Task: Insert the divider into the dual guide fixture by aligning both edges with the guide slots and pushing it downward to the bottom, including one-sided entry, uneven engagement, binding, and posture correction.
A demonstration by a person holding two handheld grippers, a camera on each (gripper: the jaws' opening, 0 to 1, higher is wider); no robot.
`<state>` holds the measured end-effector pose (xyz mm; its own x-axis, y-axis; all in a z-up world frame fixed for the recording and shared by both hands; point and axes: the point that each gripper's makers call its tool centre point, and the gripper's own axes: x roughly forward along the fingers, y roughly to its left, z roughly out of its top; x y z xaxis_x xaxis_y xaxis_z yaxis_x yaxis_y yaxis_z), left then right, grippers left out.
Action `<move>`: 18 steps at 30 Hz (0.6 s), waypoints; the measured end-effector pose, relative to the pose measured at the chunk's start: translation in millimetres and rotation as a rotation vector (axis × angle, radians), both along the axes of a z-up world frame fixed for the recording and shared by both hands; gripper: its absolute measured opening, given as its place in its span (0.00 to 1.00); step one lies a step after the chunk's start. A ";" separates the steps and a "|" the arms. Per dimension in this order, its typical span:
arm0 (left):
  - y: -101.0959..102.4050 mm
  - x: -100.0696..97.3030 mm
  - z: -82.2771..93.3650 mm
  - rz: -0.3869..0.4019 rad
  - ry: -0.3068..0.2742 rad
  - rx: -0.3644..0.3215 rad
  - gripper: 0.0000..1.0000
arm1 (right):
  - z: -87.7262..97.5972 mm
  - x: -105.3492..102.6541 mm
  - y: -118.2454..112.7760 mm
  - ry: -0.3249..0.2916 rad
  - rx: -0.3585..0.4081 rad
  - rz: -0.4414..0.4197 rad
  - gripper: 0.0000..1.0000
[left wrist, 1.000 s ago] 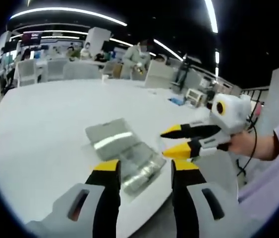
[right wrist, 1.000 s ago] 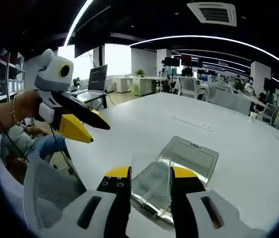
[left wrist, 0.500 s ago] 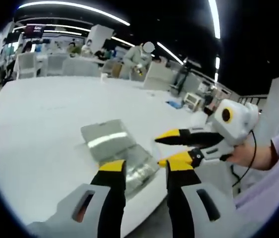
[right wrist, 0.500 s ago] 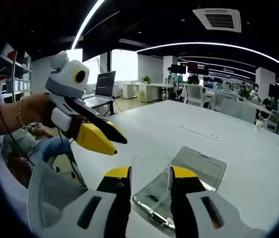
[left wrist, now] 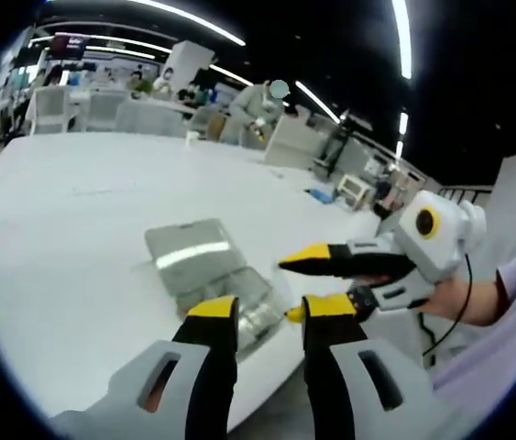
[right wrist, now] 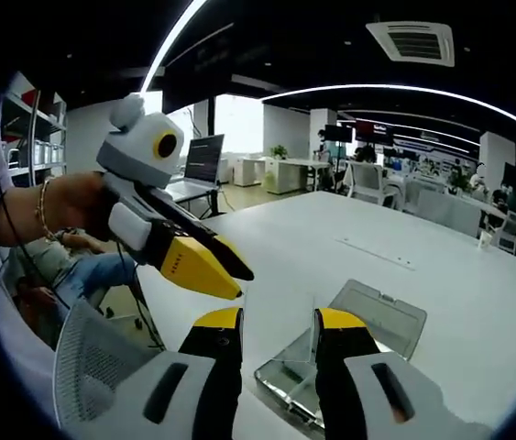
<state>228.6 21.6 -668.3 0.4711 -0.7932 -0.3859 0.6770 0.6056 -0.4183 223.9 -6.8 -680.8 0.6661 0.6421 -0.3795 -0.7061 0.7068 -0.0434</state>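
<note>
**Grippers raised over the fixture at the table's near edge**

An open office with ceiling light strips, desks and chairs lies behind a large white table [left wrist: 74, 229]. On it, close to the near edge, sits the clear dual guide fixture [left wrist: 212, 275], a shallow transparent case with its flat lid lying open on the far side; in the right gripper view the same fixture [right wrist: 349, 353] shows beyond the jaws, again close to the table's edge.

The right gripper [right wrist: 278, 323] holds the divider [right wrist: 280, 321], a thin clear sheet standing upright between its yellow-tipped jaws, which stand narrow on the sheet's sides. The sheet is above the fixture's near end; whether it touches the fixture cannot be told. In the left gripper view, this gripper [left wrist: 317, 286] comes in from the right, held by a hand [left wrist: 450, 298], its tips over the fixture's near corner.

The left gripper [left wrist: 269, 310] has its jaws parted by a moderate gap with nothing between them, and it hangs above the near edge of the table, just beside the fixture. In the right gripper view it [right wrist: 225, 270] enters from the left, tips pointing toward the divider and close to it. A grey mesh chair back [right wrist: 102, 367] stands below the table's edge.
</note>
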 end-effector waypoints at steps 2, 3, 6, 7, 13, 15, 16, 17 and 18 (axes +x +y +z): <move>0.1 0.0 -1.1 0.001 0.005 0.002 0.23 | 0.1 -0.3 1.3 -0.003 -0.001 0.003 0.26; 0.0 0.1 -1.6 0.001 0.008 0.003 0.22 | 0.1 -0.5 2.0 -0.002 0.000 0.004 0.26; -0.5 0.0 -3.3 -0.001 0.016 0.007 0.21 | -1.0 -0.8 3.7 -0.002 -0.003 0.008 0.26; -0.8 -0.2 -3.6 -0.002 0.018 0.006 0.21 | -1.2 -1.2 4.5 -0.002 -0.003 0.010 0.26; -1.9 -1.2 -5.6 -0.005 0.035 0.008 0.18 | 0.1 -3.8 8.9 -0.011 -0.006 0.022 0.26; -3.0 -2.0 -5.0 -0.010 0.038 0.001 0.16 | 1.3 -4.2 10.4 -0.016 -0.006 0.026 0.26; -3.3 -2.2 -4.8 -0.012 0.039 -0.001 0.16 | 1.7 -4.3 10.7 -0.018 -0.007 0.027 0.26; -3.4 -2.3 -4.6 -0.011 0.040 -0.002 0.16 | 2.5 -4.4 11.4 -0.022 -0.008 0.029 0.26; -3.4 -2.6 -4.6 -0.011 0.042 -0.003 0.15 | 2.8 -4.7 11.6 -0.022 -0.009 0.030 0.26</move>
<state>226.0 18.2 -672.9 0.4458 -0.7992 -0.4031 0.6651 0.5972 -0.4483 219.2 4.8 -678.1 0.6552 0.6584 -0.3703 -0.7255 0.6851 -0.0655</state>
